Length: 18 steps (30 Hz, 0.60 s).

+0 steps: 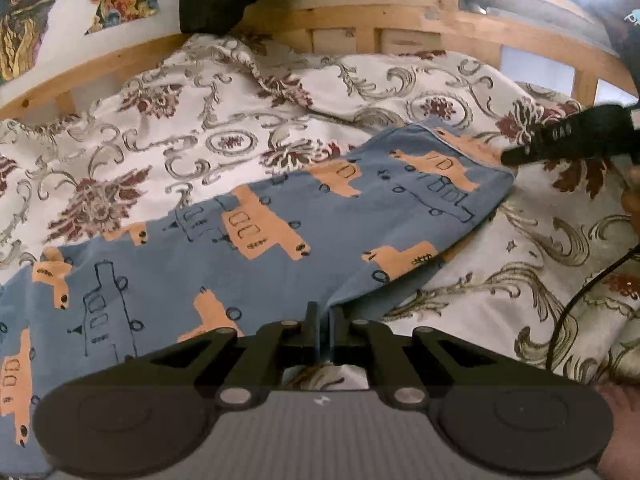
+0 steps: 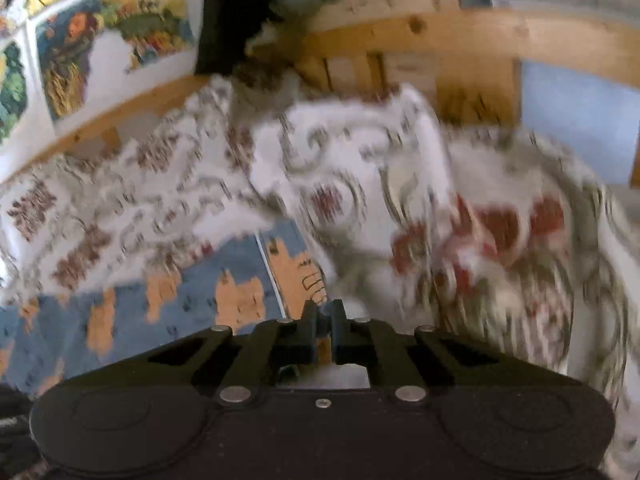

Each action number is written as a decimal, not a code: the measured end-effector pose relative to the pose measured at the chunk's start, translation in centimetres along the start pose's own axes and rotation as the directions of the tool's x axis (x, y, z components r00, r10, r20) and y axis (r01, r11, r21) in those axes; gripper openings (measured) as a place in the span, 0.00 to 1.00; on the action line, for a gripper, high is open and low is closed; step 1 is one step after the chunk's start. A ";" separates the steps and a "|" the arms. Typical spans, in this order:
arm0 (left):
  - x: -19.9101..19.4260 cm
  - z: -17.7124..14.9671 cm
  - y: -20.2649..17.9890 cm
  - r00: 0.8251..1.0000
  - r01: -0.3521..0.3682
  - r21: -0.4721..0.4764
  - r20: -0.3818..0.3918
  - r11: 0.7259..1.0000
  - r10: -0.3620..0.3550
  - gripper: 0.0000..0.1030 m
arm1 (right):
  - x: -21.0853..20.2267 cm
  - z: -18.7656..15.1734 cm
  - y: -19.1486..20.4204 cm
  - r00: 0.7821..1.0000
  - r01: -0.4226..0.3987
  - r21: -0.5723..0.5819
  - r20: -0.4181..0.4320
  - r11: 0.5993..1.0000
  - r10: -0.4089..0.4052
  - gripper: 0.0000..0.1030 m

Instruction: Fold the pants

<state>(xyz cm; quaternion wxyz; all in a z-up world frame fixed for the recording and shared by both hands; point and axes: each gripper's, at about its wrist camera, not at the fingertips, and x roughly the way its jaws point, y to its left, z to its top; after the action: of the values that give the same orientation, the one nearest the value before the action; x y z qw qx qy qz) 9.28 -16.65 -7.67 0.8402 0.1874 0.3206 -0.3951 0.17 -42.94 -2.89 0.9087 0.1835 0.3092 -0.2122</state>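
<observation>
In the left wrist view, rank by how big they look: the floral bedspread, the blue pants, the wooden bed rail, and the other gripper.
1. floral bedspread
2. blue pants
3. wooden bed rail
4. right gripper, only partly in frame, so unsure

No legible text, labels or numbers anywhere.
</observation>
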 end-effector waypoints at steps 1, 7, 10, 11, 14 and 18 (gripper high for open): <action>0.0 -0.1 0.1 1.000 0.006 -0.003 -0.004 1.000 -0.006 0.04 | 0.4 -0.4 -0.3 1.000 0.007 0.015 -0.021 1.000 -0.007 0.06; 0.1 -0.3 0.6 0.999 0.034 -0.005 -0.014 0.999 -0.034 0.04 | 0.2 -0.5 0.5 1.000 0.028 -0.061 -0.002 0.998 -0.028 0.06; 0.2 -0.4 1.2 0.998 0.059 -0.026 -0.029 0.998 -0.059 0.09 | 0.9 -1.1 0.5 0.998 0.041 -0.089 -0.037 0.995 -0.044 0.12; 0.0 -0.4 1.5 0.997 0.068 -0.047 -0.034 0.997 -0.070 0.13 | 0.7 -1.1 0.5 0.998 0.051 -0.093 -0.028 0.994 -0.054 0.14; -1.0 -0.1 3.0 0.996 0.070 -0.161 -0.050 0.984 -0.079 0.65 | -0.7 -1.1 1.5 0.995 0.097 -0.193 0.041 0.976 -0.091 0.33; -3.2 0.2 4.9 0.998 0.060 -0.266 -0.003 0.962 -0.063 0.86 | -2.3 -1.1 4.5 0.983 0.117 -0.345 0.173 0.931 -0.060 0.66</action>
<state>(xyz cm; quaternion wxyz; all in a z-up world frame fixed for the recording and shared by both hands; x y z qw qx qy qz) 11.70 -12.03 -5.02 0.8433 0.0652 0.3811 -0.3732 0.19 -38.04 -1.34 0.9381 -0.0145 0.2767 -0.2080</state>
